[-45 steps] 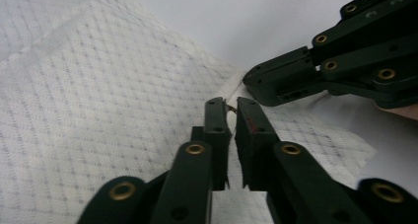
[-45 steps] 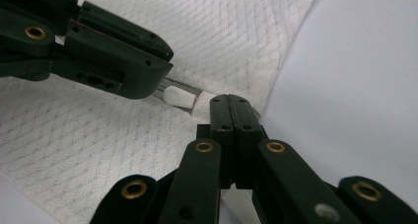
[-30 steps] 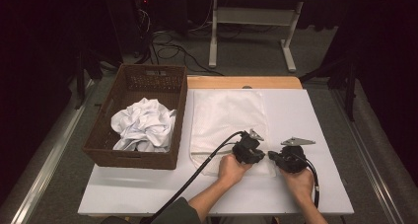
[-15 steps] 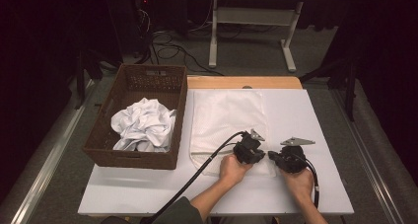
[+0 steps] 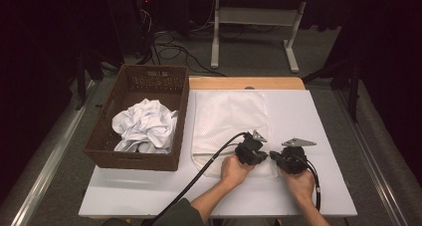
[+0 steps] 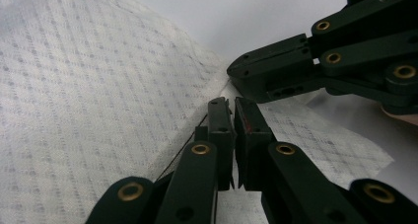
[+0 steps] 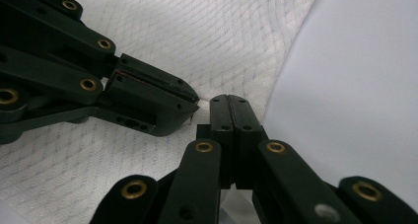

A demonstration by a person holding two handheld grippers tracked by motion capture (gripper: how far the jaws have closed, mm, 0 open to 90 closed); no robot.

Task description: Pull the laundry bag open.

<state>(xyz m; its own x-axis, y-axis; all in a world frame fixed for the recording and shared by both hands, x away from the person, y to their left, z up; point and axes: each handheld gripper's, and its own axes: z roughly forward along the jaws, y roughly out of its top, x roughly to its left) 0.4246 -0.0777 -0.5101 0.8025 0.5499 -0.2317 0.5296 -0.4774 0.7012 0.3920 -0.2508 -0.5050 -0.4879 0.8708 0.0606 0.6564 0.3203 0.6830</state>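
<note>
White cloth (image 5: 226,121) edge pinched by left tool (image 5: 262,155), right tool (image 5: 272,156), tips meeting.

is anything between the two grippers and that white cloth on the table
Nothing visible. Both the left gripper and the right gripper have their tips right at the near right edge of the white cloth, with jaws closed and no other object between.

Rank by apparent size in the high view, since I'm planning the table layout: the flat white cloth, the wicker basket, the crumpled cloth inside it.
1. wicker basket
2. flat white cloth, not far behind
3. crumpled cloth
</note>
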